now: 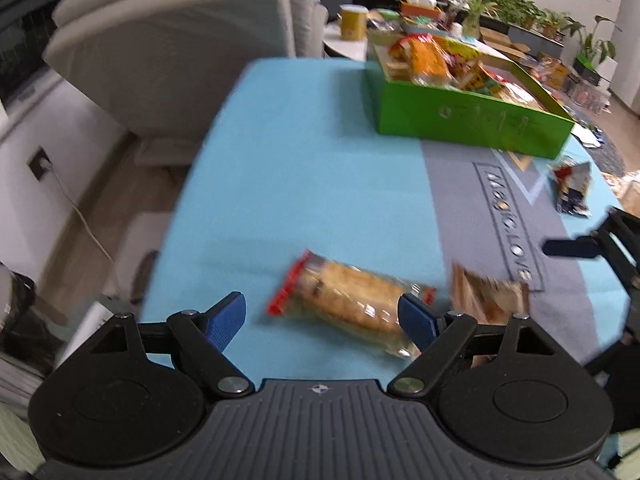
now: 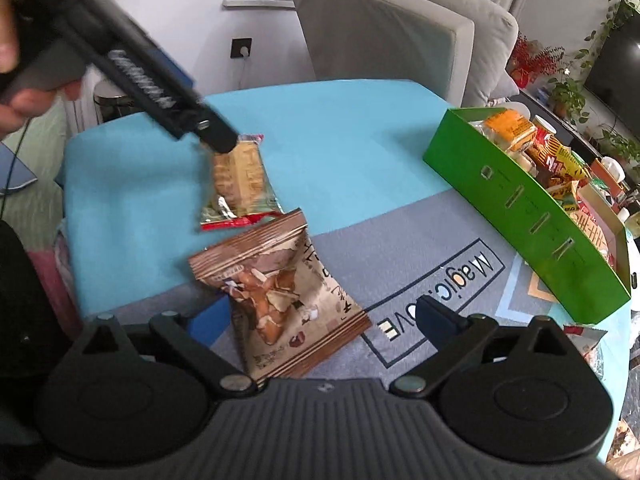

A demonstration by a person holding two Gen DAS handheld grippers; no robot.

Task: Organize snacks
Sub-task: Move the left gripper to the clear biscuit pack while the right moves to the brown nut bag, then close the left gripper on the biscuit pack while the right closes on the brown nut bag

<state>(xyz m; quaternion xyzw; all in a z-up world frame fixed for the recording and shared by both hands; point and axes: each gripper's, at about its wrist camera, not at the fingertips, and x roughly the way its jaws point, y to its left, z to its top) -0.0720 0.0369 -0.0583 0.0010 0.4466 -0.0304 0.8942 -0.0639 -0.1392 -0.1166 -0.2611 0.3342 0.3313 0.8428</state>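
Note:
A clear cracker pack with red ends [image 1: 352, 304] lies on the blue tablecloth, just ahead of my open left gripper [image 1: 320, 316]; it also shows in the right wrist view [image 2: 240, 180], partly under the left gripper's body [image 2: 160, 92]. A brown snack bag [image 2: 280, 296] lies between the fingers of my open right gripper [image 2: 320, 320]; it also shows in the left wrist view [image 1: 488, 296]. A green box [image 1: 468, 120] with several snack packs stands at the far right, and it also shows in the right wrist view [image 2: 528, 216].
A small white, red and blue packet [image 1: 572, 188] lies right of the grey mat [image 1: 500, 240]. Grey padded chairs [image 1: 180, 52] stand beyond the table's far edge. A side table with a yellow jar [image 1: 353, 22] and potted plants is behind the box.

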